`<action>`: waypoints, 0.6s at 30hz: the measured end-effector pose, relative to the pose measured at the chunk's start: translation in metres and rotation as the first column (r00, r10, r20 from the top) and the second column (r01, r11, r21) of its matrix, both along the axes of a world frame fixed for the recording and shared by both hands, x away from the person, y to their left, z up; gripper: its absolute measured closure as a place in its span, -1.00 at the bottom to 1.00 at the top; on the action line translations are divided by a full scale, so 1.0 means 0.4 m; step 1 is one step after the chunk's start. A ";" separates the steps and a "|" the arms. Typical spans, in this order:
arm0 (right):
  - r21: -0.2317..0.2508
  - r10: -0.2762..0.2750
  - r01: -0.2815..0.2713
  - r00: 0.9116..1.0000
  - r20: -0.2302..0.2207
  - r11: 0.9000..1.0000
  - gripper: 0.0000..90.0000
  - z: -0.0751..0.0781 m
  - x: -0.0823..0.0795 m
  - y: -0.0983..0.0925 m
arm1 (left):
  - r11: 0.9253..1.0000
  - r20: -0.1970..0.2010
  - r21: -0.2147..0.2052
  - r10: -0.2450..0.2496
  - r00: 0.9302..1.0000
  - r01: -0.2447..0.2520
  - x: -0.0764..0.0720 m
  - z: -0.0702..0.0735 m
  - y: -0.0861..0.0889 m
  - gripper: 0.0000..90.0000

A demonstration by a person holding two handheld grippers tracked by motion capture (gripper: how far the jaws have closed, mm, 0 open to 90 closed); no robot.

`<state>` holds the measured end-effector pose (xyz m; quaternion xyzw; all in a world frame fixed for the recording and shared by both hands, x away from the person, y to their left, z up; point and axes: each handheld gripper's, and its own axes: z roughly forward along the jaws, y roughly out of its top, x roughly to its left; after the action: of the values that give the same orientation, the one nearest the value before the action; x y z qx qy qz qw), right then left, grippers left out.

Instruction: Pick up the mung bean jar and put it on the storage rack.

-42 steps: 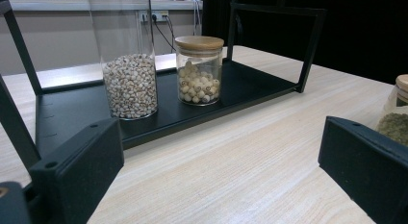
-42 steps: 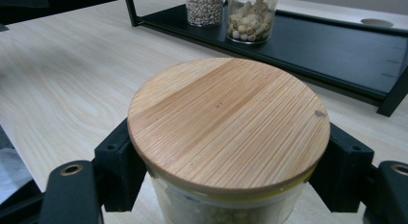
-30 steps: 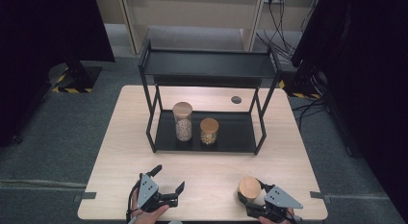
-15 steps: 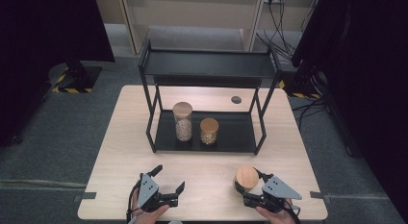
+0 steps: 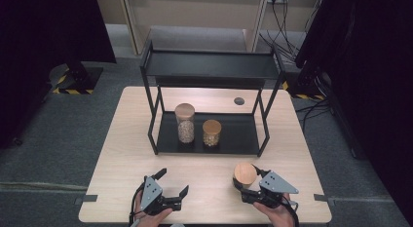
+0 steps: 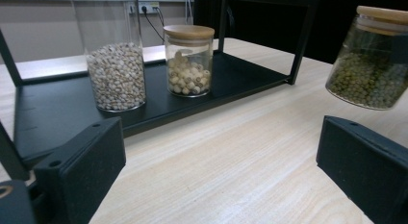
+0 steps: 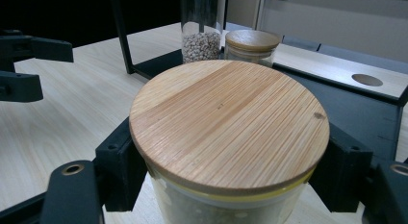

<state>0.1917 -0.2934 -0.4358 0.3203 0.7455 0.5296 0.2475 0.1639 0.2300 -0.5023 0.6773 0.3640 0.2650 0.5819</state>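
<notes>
Near the table's (image 5: 122,154) front edge, left of centre, the left gripper (image 5: 171,184) rests low in the person's hand with its jaws spread wide and nothing between them; in the left gripper view only bare wood lies in the gap. Beyond it, toward the middle of the table, a black two-tier rack (image 5: 209,66) stands with two jars on its bottom shelf: a tall jar of pale grains (image 5: 184,122) at the left and, just beside it, a short jar of whitish beads (image 5: 212,133), both with wooden lids. Farther right, close to the front edge and well apart from the rack, the right gripper (image 5: 239,184) is clenched on a jar of green beans (image 5: 245,174), its jaws pressing either side of the glass just under the round wooden lid (image 7: 230,122). In the left gripper view this jar hangs tilted above the tabletop, clear of the wood.
</notes>
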 end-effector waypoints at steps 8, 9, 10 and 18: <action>0.002 -0.002 0.002 1.000 0.000 1.000 -0.43 0.011 0.020 0.012 | 1.000 -0.011 0.004 -0.016 1.000 0.016 0.004 0.001 0.000 -0.93; 0.003 -0.002 0.002 1.000 0.001 1.000 -0.43 0.013 0.023 0.014 | 1.000 -0.012 0.006 -0.017 1.000 0.017 0.005 0.001 0.000 -0.92; 0.003 -0.002 0.002 1.000 0.003 1.000 -0.43 0.016 0.026 0.015 | 1.000 -0.012 0.007 -0.016 1.000 0.016 0.006 0.001 0.000 -0.92; 0.009 -0.014 0.014 1.000 0.005 1.000 -0.43 0.032 0.056 0.029 | 1.000 -0.016 0.006 -0.016 1.000 0.016 0.007 0.000 0.002 -0.92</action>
<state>0.2141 -0.2817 -0.4228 0.3255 0.7400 0.5320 0.2517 0.1667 0.2308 -0.5021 0.6841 0.3624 0.2560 0.5789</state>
